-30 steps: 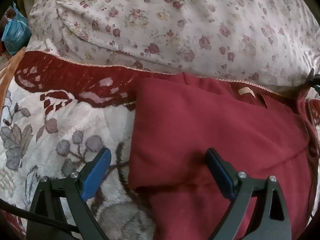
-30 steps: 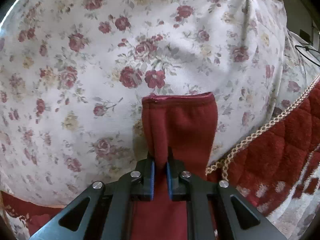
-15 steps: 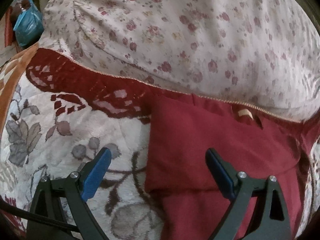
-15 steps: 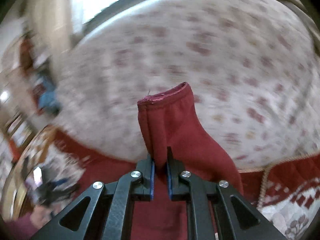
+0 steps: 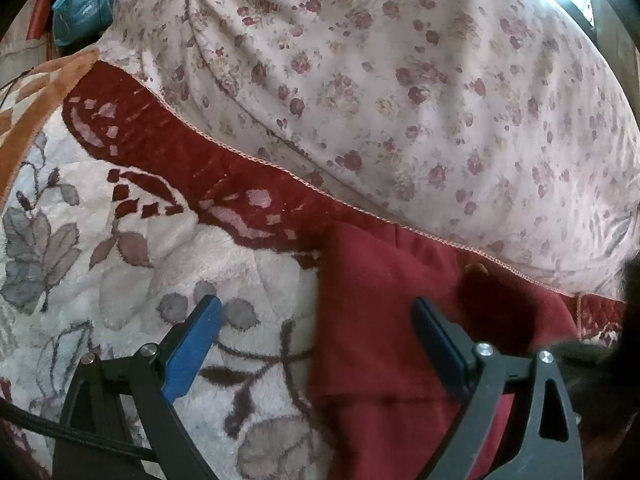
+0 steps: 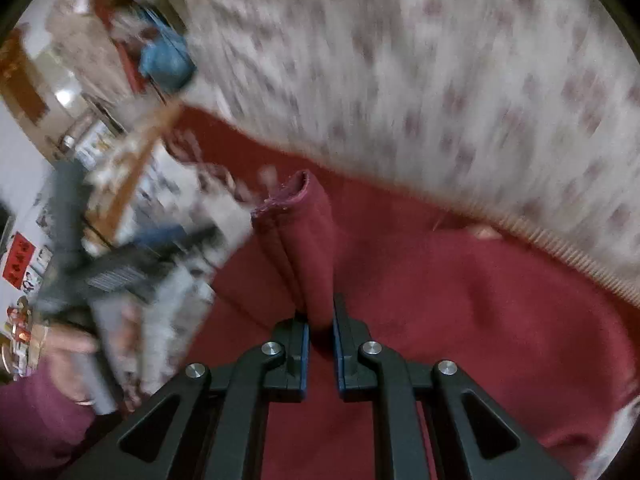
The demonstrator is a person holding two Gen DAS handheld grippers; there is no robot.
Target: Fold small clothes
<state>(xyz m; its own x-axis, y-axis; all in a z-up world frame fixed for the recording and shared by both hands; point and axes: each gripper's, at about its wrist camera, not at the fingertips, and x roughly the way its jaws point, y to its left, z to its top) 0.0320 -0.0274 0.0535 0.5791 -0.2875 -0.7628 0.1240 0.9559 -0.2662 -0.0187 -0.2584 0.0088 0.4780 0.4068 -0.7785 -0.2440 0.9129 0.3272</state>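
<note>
A dark red garment (image 5: 384, 320) lies on a plush floral blanket (image 5: 120, 280), with one side folded over. My left gripper (image 5: 316, 320) is open and empty, hovering over the garment's left edge. In the right wrist view, my right gripper (image 6: 320, 320) is shut on the garment's red sleeve cuff (image 6: 300, 236), which stands up between the jaws above the garment's body (image 6: 460, 300). This view is motion-blurred. The left gripper shows as a dark blur at its left (image 6: 120, 264).
A large floral-print duvet (image 5: 400, 100) is heaped behind the garment. The blanket's dark red border (image 5: 180, 152) runs along it. A blue bag (image 5: 80, 4) sits at the far left. A person's hand in a maroon sleeve (image 6: 44, 412) holds the left gripper.
My right gripper has swung left with the sleeve cuff, carrying it over the garment's body. My left gripper has drifted left, so the garment sits further right in its view.
</note>
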